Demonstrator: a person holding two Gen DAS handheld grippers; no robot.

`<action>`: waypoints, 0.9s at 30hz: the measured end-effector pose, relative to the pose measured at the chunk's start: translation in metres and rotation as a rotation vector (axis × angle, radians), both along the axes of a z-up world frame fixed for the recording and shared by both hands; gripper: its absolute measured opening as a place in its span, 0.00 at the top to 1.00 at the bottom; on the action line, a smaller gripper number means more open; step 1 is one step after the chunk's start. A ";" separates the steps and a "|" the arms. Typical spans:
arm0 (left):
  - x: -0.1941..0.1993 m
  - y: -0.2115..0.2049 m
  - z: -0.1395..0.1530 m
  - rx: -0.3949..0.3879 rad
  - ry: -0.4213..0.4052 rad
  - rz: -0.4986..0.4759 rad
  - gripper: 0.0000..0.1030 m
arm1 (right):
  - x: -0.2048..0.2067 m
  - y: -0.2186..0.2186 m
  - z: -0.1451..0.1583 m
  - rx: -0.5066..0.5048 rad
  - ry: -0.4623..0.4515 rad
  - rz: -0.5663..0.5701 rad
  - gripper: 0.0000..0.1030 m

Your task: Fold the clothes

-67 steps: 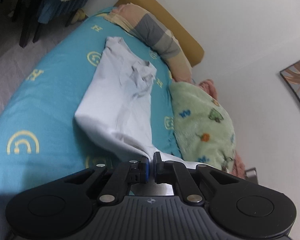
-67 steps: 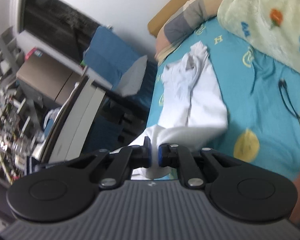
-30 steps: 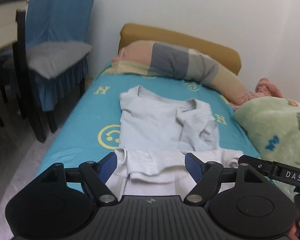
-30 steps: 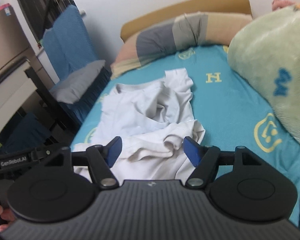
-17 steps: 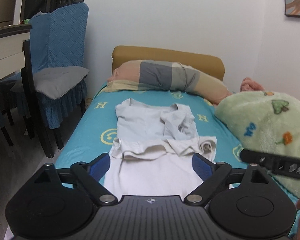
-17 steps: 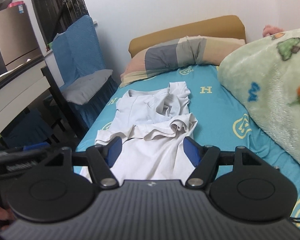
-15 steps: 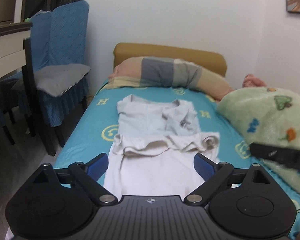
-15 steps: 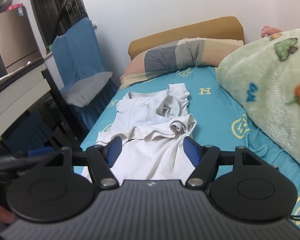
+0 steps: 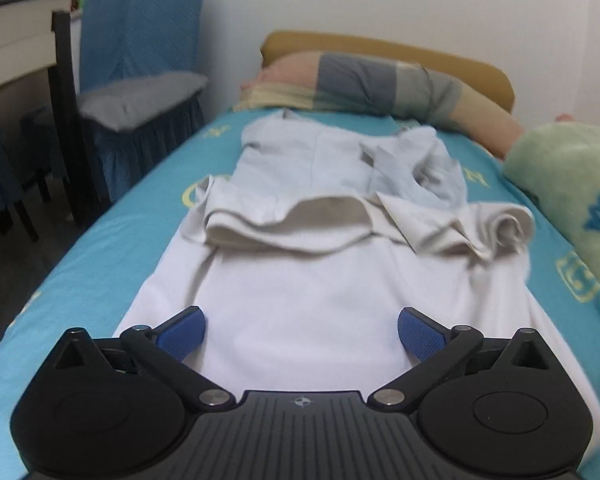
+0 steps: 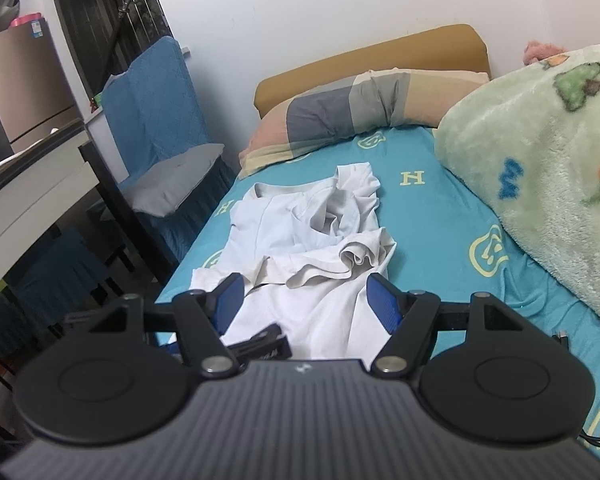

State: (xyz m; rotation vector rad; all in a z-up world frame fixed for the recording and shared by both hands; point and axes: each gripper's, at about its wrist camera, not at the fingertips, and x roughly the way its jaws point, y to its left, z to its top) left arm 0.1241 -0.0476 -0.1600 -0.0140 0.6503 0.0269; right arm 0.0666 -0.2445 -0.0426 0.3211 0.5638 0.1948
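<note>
White shirt (image 9: 300,280): lies lengthwise down the middle of the bed (image 9: 80,280), near part smooth, a rumpled fold across its width toward 12 o'clock, more bunched cloth beyond it. Not gripped.

Left gripper (image 9: 300,330): jaws spread wide, blue pads (image 9: 180,328) at either side over the near end of the shirt, nothing between them; contact with the cloth cannot be told.

Right gripper (image 10: 306,298): jaws spread wide, empty, held above the shirt's near half.

Pillow (image 10: 340,116): striped, at 12 o'clock against the tan headboard (image 10: 372,52).

Green blanket (image 10: 540,168): heaped at 3 o'clock along the bed's edge.

Blue chair (image 10: 156,120): at 10 o'clock beside the bed, grey cushion (image 10: 176,180) on its seat.
</note>
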 end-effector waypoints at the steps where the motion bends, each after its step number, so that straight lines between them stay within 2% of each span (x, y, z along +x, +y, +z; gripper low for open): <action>1: 0.000 -0.001 -0.002 0.011 -0.004 0.000 0.00 | 0.002 0.000 -0.001 0.000 0.002 0.002 0.32; 7: 0.001 0.000 -0.002 0.001 -0.006 -0.004 0.00 | 0.007 0.003 -0.007 -0.011 0.013 0.004 0.32; 11: 0.002 -0.004 -0.002 0.026 -0.004 -0.005 0.00 | 0.005 0.004 -0.008 -0.034 0.009 -0.002 0.32; 27: 0.002 -0.004 -0.002 0.023 -0.005 -0.004 0.00 | -0.004 0.000 0.002 -0.067 -0.025 -0.037 0.32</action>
